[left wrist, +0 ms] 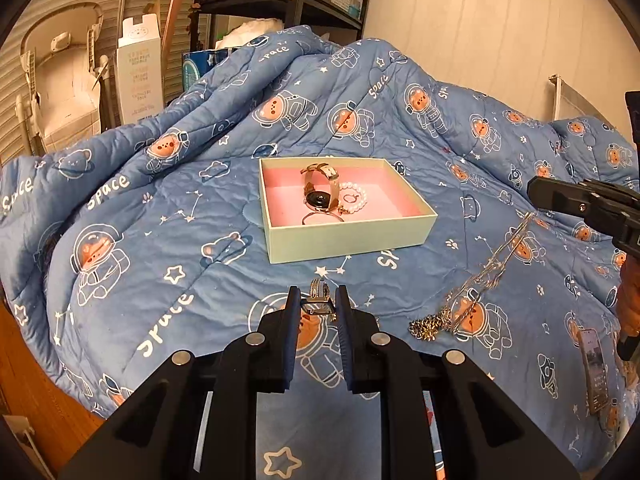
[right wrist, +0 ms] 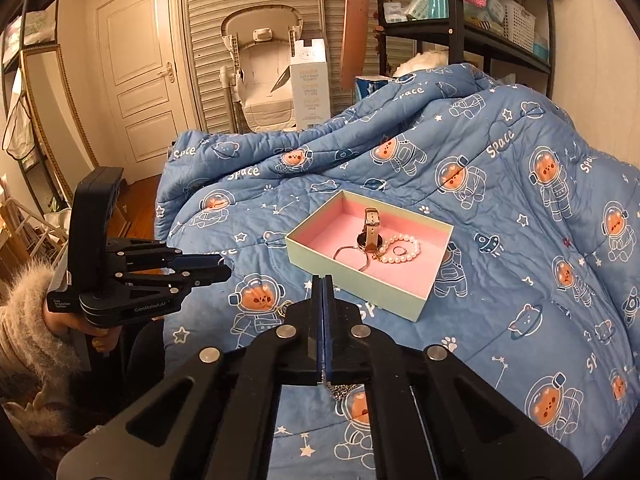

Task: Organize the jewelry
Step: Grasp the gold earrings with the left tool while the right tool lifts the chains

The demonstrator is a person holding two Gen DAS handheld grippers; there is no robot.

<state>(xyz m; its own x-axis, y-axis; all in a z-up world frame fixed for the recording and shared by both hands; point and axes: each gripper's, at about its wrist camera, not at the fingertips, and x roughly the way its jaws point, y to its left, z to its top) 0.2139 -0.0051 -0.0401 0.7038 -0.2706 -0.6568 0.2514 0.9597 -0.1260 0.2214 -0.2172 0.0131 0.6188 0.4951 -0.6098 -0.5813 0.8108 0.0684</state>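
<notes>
Left gripper (left wrist: 318, 300) clamps ring (left wrist: 318, 299); right gripper (right wrist: 322, 280) pinches chain (left wrist: 472, 288), tail dragging on quilt (left wrist: 160, 216). Risk: snag, slip short of box (left wrist: 348, 236).

left gripper (left wrist: 318, 300) low over bed, fingers (left wrist: 291, 320) narrowed w/ small gap, pinching a ring, right gripper (right wrist: 322, 280) fingers pressed flat together, clamped on a chain, held higher, both handheld, left hand (right wrist: 86, 326) wraps its handle, fuzzy sleeve cuff at wrist

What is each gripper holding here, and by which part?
Left gripper clamps a silver ring by its sides. Right gripper pinches the silver chain near one end.
</notes>
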